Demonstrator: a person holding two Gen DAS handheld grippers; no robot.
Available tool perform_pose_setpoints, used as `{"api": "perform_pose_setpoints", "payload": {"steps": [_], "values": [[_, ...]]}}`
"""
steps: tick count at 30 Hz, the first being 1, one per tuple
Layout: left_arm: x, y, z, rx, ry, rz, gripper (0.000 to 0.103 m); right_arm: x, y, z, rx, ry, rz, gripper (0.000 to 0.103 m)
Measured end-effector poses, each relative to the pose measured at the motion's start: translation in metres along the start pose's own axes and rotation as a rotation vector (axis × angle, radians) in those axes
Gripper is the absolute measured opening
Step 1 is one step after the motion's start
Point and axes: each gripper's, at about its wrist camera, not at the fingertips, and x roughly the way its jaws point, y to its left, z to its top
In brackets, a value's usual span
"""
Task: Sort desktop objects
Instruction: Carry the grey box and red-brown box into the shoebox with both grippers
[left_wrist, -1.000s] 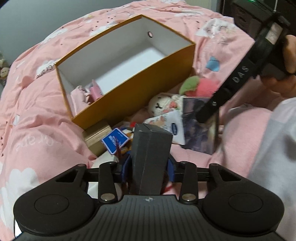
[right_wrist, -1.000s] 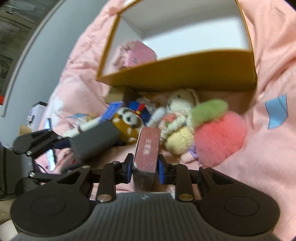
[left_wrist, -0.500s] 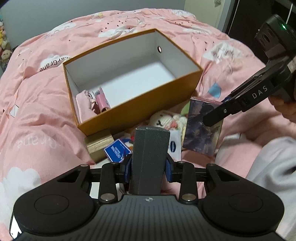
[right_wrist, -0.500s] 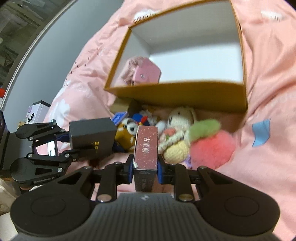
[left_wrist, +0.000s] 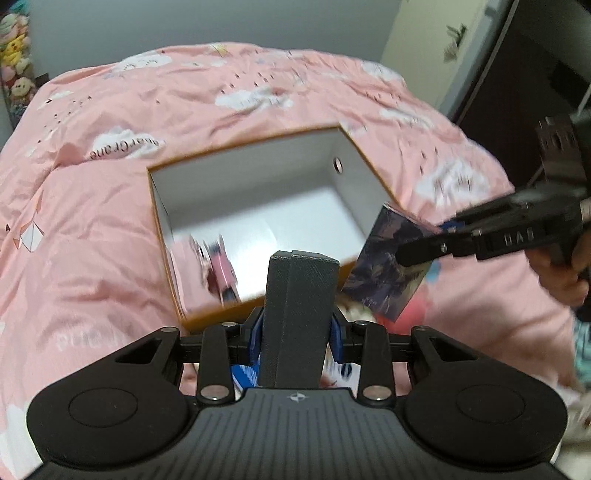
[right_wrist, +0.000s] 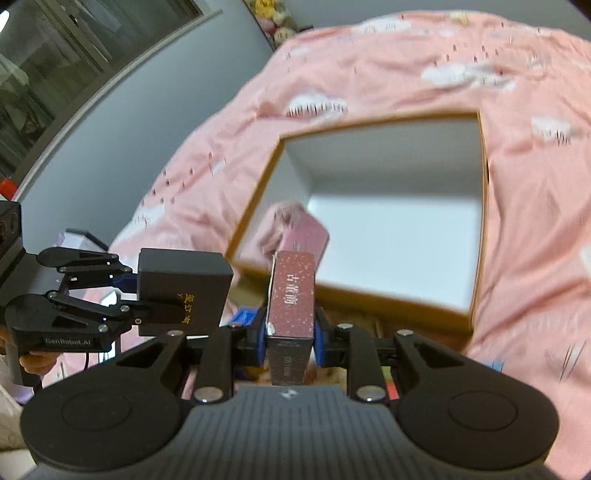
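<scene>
My left gripper (left_wrist: 297, 332) is shut on a dark grey textured box (left_wrist: 299, 295), held upright over the near wall of the orange storage box (left_wrist: 258, 142). My right gripper (right_wrist: 290, 334) is shut on a slim dark-red speckled box (right_wrist: 291, 291) with pale lettering. In the left wrist view that same box (left_wrist: 388, 269) hangs at the storage box's right corner. In the right wrist view the left gripper (right_wrist: 125, 295) and its dark box (right_wrist: 184, 291) sit left of the storage box (right_wrist: 480, 221). A pink item (right_wrist: 303, 232) lies in the box's near-left corner.
Pink cloud-print bedding (left_wrist: 110, 221) surrounds the storage box. A blue packet (left_wrist: 243, 376) shows under the left gripper. Plush toys (left_wrist: 16, 55) line the far left wall, and dark furniture (left_wrist: 535, 74) stands at the right. A person's hand (left_wrist: 557, 273) holds the right gripper.
Both grippers have risen with their boxes and now look down into the storage box. The pile of plush toys and packets in front of it has dropped almost out of view.
</scene>
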Motion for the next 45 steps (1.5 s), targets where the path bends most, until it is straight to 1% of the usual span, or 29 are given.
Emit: {"api": "perform_pose_setpoints", "payload": {"steps": [3, 7, 10, 11, 13, 17, 21, 26, 31, 34, 38, 45], "values": [[0.001, 0.014, 0.021, -0.069, -0.031, -0.022, 0.04, -0.001, -0.003, 0.016, 0.006, -0.053, 0.016, 0.026], [0.018, 0.031, 0.046, -0.156, -0.044, -0.036, 0.04, 0.012, -0.008, 0.037, 0.007, -0.1, -0.011, 0.026], [0.039, 0.041, 0.056, -0.203, -0.022, -0.041, 0.04, 0.032, -0.017, 0.049, 0.016, -0.097, -0.035, 0.026], [0.048, 0.043, 0.059, -0.203, -0.018, -0.028, 0.04, 0.039, -0.021, 0.051, 0.022, -0.089, -0.041, 0.026], [0.064, 0.048, 0.062, -0.242, -0.008, -0.007, 0.04, 0.054, -0.03, 0.054, 0.035, -0.074, -0.058, 0.026], [0.097, 0.055, 0.06, -0.297, 0.061, -0.021, 0.04, 0.084, -0.045, 0.057, 0.05, -0.027, -0.097, 0.026], [0.127, 0.059, 0.058, -0.345, 0.146, -0.01, 0.04, 0.107, -0.053, 0.053, 0.04, 0.0, -0.15, 0.026], [0.155, 0.062, 0.057, -0.377, 0.243, 0.034, 0.04, 0.123, -0.06, 0.048, 0.068, 0.007, -0.148, 0.026], [0.17, 0.065, 0.055, -0.411, 0.312, 0.061, 0.04, 0.131, -0.065, 0.042, 0.088, 0.003, -0.148, 0.026], [0.175, 0.065, 0.054, -0.424, 0.338, 0.074, 0.04, 0.139, -0.067, 0.041, 0.104, 0.012, -0.13, 0.026], [0.179, 0.067, 0.051, -0.443, 0.362, 0.082, 0.04, 0.146, -0.069, 0.037, 0.112, 0.021, -0.126, 0.025], [0.174, 0.074, 0.046, -0.476, 0.362, 0.066, 0.041, 0.149, -0.071, 0.032, 0.125, 0.029, -0.104, 0.025]]}}
